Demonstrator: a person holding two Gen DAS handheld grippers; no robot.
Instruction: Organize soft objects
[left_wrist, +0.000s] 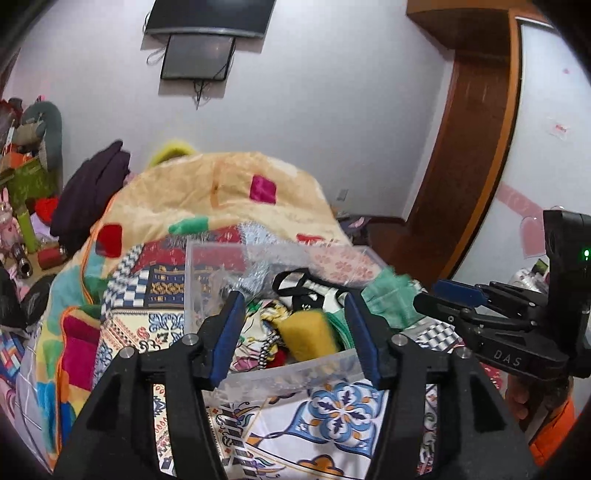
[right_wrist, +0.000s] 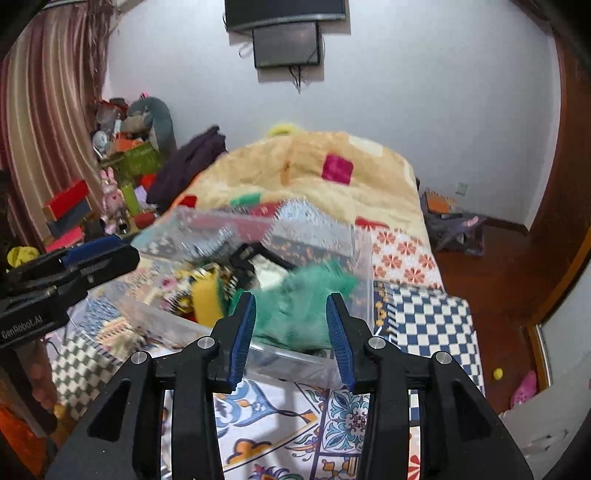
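Observation:
A clear plastic bin stands on the patterned bed cover. It holds soft things: a yellow sponge-like piece, a black-and-white cloth and a silvery tinsel piece. A green fluffy cloth is blurred at the bin's right rim, just beyond my open right gripper; it also shows in the left wrist view. My left gripper is open and empty over the bin's near wall. The right gripper shows at the right of the left wrist view.
A folded beige blanket with coloured squares lies behind the bin. A dark purple garment lies at its left. A cluttered side table stands at the left. Wooden floor lies right of the bed.

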